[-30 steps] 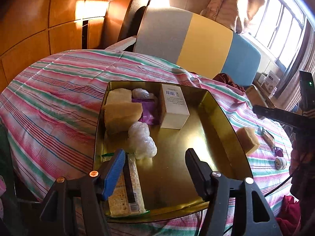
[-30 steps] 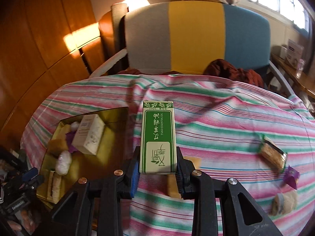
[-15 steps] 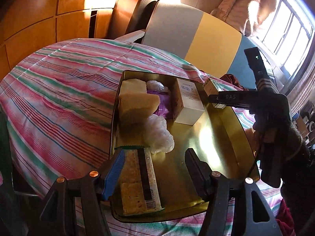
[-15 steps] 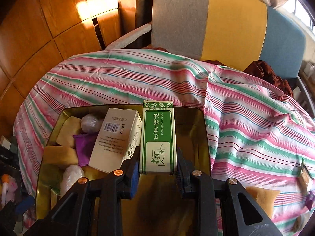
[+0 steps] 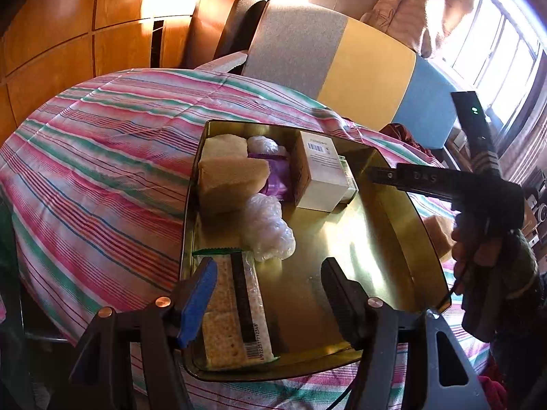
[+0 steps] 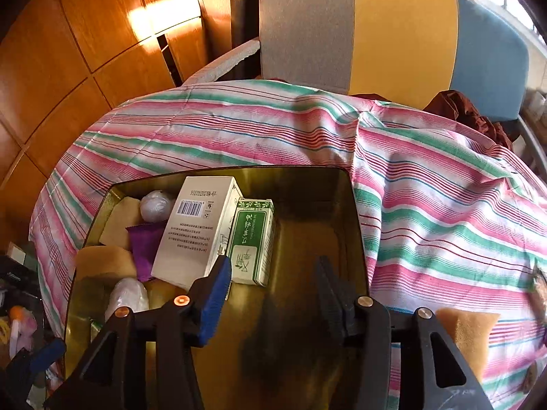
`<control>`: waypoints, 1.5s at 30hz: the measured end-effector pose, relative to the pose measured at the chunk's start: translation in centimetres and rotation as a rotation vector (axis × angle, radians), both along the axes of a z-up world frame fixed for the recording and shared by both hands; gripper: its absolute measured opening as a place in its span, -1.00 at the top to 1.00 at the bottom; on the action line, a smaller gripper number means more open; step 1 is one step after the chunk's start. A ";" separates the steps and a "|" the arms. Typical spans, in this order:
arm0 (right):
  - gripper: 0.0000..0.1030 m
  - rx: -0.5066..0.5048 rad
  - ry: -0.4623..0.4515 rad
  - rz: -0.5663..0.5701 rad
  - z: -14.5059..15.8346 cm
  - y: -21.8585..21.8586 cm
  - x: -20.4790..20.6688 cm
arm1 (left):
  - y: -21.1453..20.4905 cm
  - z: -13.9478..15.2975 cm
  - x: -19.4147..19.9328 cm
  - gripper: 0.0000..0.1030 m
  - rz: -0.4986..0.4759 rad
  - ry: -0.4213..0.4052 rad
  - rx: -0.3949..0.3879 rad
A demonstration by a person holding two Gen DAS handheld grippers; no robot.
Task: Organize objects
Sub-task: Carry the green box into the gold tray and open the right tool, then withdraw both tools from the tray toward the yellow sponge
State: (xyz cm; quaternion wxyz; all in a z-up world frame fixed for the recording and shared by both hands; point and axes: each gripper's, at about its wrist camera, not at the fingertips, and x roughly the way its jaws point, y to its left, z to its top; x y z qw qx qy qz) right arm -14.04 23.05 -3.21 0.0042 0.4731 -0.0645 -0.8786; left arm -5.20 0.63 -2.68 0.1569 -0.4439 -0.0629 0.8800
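A gold metal tray [image 6: 352, 205] [image 5: 403, 212] lies on the striped cloth. A green and white box [image 6: 251, 242] lies in it against a larger white box [image 6: 198, 225] [image 5: 321, 174]. My right gripper [image 6: 271, 266] is open and empty just behind the green box. The tray also holds yellow sponges [image 5: 229, 177], a purple packet [image 5: 277, 177], clear plastic wraps [image 5: 266, 229] and a cracker pack [image 5: 236, 311]. My left gripper [image 5: 268, 270] is open and empty over the tray's near end, its blue pad beside the cracker pack.
A yellow sponge [image 6: 468, 328] lies on the cloth right of the tray. A grey, yellow and blue chair [image 6: 376, 30] stands behind the table. Wood panels [image 6: 68, 51] line the left wall. The right hand and its gripper [image 5: 478, 198] reach in from the right.
My right gripper carried the green box over the tray, set it down beside the white box and opened. My left gripper stayed open over the tray's near end.
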 end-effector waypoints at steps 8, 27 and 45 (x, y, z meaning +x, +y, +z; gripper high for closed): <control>-0.32 -0.019 0.092 -0.018 2.6 2.4 5.4 | 1.5 1.1 1.0 -0.24 -0.037 0.041 -0.041; -1.00 0.010 0.157 -0.353 4.7 20.3 18.3 | 8.3 2.3 3.2 -0.24 -0.197 0.091 -0.156; -1.00 -0.205 0.193 -0.877 1.1 35.8 27.8 | 18.1 2.1 3.8 -0.25 -0.396 0.050 -0.212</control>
